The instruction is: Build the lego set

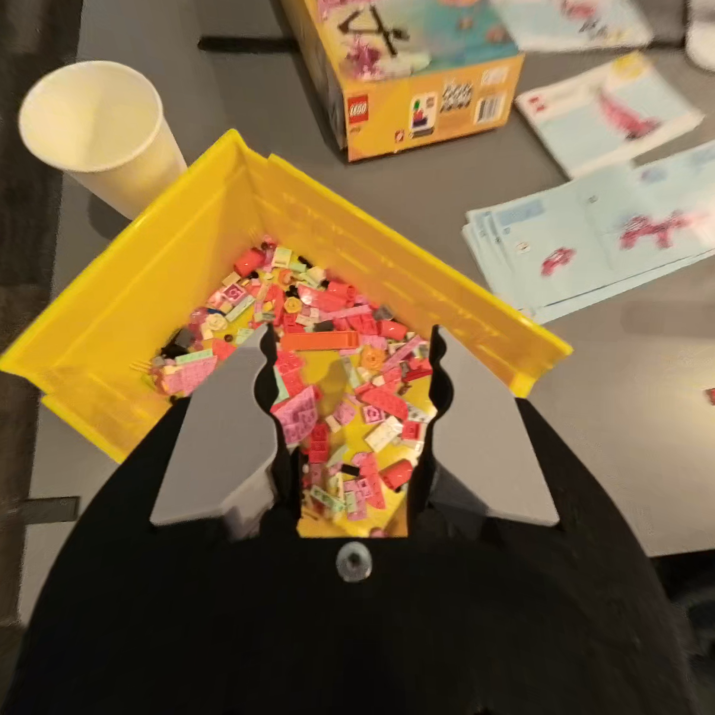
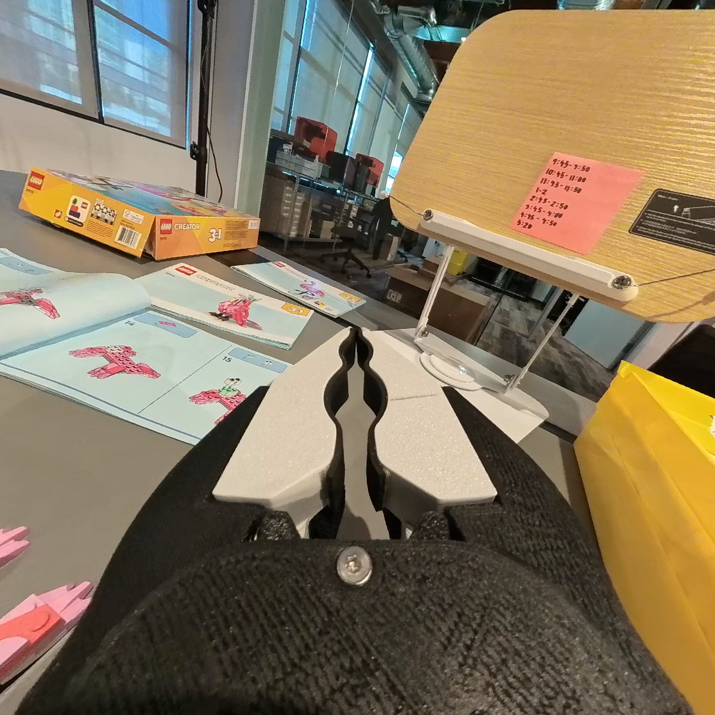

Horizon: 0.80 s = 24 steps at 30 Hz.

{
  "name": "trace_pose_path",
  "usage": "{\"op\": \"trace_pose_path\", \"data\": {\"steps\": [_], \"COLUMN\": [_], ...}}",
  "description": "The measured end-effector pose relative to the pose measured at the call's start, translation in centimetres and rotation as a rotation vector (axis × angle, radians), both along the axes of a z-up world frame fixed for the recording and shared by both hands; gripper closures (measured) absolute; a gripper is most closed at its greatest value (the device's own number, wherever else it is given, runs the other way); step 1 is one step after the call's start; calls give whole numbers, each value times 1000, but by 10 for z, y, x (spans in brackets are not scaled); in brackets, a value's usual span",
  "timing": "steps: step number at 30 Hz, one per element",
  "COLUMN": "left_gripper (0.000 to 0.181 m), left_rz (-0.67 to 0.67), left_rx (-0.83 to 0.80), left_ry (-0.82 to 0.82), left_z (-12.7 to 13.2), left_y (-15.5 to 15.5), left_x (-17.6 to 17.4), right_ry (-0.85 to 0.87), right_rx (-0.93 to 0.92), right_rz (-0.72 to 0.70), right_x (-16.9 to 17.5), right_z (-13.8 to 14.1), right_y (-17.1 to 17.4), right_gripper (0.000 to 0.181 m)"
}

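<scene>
A yellow bin (image 1: 127,294) holds several loose pink, red and pale green lego pieces (image 1: 329,371), with an orange brick separator (image 1: 319,340) among them. My left gripper (image 1: 350,334) is open and empty, held above the pile inside the bin. My right gripper (image 2: 356,334) is shut with nothing between its tips, low over the grey table. A partly built pink and red lego piece (image 2: 35,623) lies at the lower left of the right wrist view. An open instruction booklet (image 2: 127,371) lies ahead of it on the left.
A paper cup (image 1: 96,131) stands left of the bin. The lego box (image 1: 421,77) and more booklets (image 1: 607,112) lie beyond; the box (image 2: 135,220) shows in the right view too. A wooden board on a white stand (image 2: 561,154) and the yellow bin (image 2: 654,503) are on the right. The tips of one gripper are about 60 cm away from the tips of the other.
</scene>
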State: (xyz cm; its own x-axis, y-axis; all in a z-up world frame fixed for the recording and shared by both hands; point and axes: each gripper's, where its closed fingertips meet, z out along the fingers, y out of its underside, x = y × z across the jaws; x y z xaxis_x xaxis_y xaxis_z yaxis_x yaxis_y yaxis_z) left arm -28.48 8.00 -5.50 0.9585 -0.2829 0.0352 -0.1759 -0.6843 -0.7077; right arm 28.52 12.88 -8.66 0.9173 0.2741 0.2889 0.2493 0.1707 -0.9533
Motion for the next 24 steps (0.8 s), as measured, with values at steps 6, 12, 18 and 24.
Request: {"op": "trace_pose_path", "data": {"steps": [6,12,18,24], "left_gripper": [132,150,152,148], "left_rz": [7,-47,5,41], "left_rx": [-95,-249,-395,-644], "left_ry": [18,96,179,309], "left_z": [-29,-83,-115,-129], "left_y": [42,78,87,48], "left_x": [-13,-13,-29,-52], "right_ry": [-22,-16,-18,-15], "right_rx": [-4,-7,-11,-13], "right_rz": [3,1,6,3], "right_x": [-3,-1,-1,0], "right_z": [-2,-2,-2,-2], "right_y": [-2,-1,0,1], "right_gripper": [181,181,181,181]}}
